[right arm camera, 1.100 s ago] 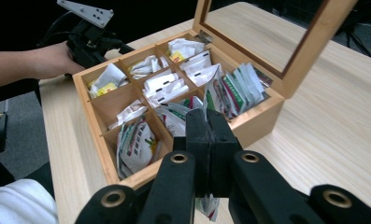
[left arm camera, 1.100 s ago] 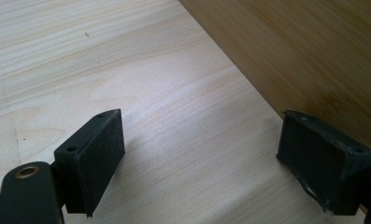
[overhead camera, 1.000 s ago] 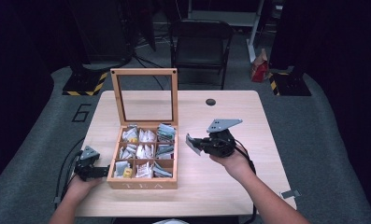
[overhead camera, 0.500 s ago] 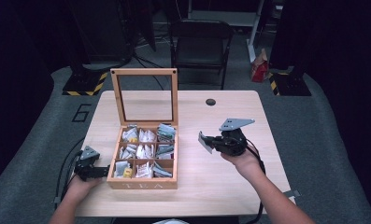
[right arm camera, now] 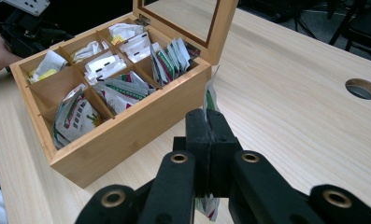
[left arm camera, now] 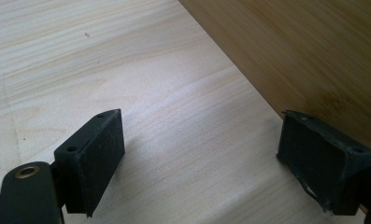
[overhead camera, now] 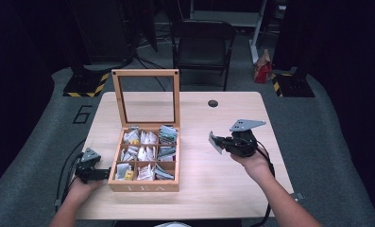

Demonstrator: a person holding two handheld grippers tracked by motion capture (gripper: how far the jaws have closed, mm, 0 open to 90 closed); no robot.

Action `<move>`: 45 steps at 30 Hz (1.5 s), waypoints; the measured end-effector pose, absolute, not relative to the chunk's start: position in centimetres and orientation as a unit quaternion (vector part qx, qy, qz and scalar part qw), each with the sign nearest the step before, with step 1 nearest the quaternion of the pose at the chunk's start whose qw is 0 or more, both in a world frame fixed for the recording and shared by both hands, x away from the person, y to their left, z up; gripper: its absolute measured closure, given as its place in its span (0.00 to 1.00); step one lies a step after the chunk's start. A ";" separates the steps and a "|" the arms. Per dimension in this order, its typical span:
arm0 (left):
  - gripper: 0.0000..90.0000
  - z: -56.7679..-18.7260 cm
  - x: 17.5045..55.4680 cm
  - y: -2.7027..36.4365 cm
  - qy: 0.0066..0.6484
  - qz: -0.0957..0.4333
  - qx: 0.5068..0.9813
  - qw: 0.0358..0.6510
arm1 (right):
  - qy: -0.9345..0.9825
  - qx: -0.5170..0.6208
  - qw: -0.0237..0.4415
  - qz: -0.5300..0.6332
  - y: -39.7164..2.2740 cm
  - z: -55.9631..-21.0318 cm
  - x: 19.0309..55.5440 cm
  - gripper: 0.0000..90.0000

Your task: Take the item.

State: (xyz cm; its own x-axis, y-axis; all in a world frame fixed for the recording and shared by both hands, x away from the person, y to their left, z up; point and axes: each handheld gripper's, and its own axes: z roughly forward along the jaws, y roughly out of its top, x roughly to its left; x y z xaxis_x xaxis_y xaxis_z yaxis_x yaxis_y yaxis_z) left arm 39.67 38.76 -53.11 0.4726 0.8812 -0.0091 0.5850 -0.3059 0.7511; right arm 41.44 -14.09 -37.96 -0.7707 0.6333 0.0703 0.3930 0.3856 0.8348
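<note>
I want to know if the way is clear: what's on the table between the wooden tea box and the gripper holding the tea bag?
Nothing: in the high view, bare light wooden table separates the wooden tea box from the right gripper.

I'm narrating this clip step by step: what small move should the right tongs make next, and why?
Probably lower the tea packet onto the bare table: the right tongs pinch it clear of the open tea box, above empty wood.
</note>
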 end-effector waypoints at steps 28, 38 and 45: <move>0.16 -53.1 39.7 38.8 0.469 0.208 0.781 0.356 | 0.819 0.337 0.139 0.444 -15.7 -40.7 41.4 1.00; 0.16 -53.1 39.7 38.8 0.469 0.208 0.781 0.356 | 0.821 0.340 0.141 0.436 -15.8 -42.1 41.3 1.00; 0.16 -53.1 39.7 38.8 0.469 0.208 0.781 0.356 | 0.821 0.345 0.140 0.434 -15.9 -43.0 41.2 1.00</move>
